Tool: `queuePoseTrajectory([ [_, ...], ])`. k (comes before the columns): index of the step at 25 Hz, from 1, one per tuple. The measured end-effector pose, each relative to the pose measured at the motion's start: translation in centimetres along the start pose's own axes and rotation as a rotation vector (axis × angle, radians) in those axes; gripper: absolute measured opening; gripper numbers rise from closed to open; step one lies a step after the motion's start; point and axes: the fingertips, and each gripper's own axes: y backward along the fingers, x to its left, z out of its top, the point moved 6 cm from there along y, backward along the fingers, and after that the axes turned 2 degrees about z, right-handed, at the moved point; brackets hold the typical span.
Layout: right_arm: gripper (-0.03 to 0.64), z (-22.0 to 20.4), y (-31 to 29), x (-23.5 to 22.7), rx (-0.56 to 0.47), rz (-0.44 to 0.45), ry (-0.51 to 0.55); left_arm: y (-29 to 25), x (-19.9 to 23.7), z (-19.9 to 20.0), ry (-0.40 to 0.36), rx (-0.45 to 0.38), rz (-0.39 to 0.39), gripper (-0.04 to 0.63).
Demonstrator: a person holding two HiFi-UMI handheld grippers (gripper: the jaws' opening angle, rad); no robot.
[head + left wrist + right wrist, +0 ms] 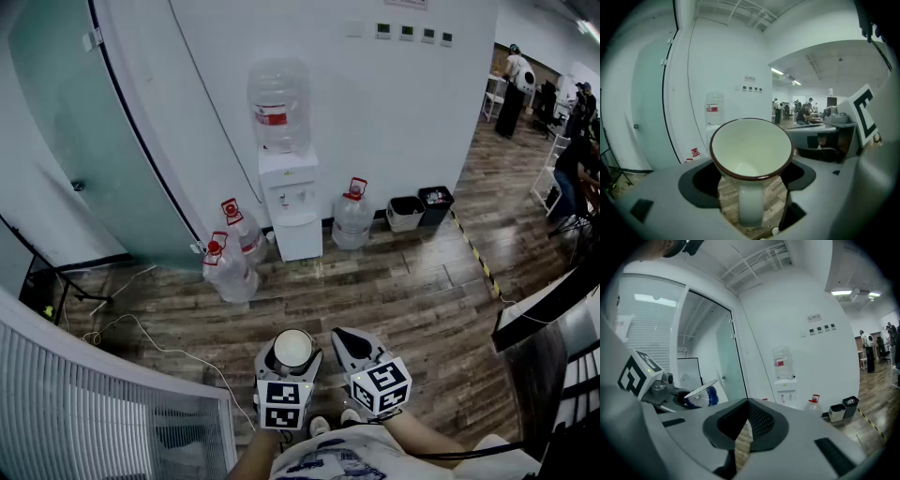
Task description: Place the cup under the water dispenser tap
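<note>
A white cup [292, 349] with a dark rim is held off the floor, upright, between the jaws of my left gripper [292, 356]. In the left gripper view the cup [751, 150] fills the gap between the jaws, its handle toward the camera and its inside empty. My right gripper [343, 339] hovers just to the right of it, jaws shut with nothing in them [743, 420]. The white water dispenser [292, 204] stands against the far wall with a bottle [278, 105] on top, well ahead of both grippers. Its taps [295, 198] have nothing beneath them.
Two water jugs [232, 267] stand on the floor left of the dispenser and one jug [353, 217] to its right. Two bins [418, 208] sit further right by the wall. A glass partition [66, 150] is at left, a cable [141, 330] lies on the wooden floor, and people [562, 112] are at far right.
</note>
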Motion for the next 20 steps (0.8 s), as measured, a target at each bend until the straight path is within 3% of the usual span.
queuePoseTrajectory([
  [12, 0.018, 0.8, 3.0, -5.3, -0.016, 0.029, 0.027, -3.1, -5.3, 2.1, -0.007, -0.016, 0.028, 0.423],
  [20, 0.018, 0.4, 3.6, -7.3, -0.019, 0.039, -0.010, -3.8, -5.9, 1.7, 0.016, 0.002, 0.058, 0.423],
])
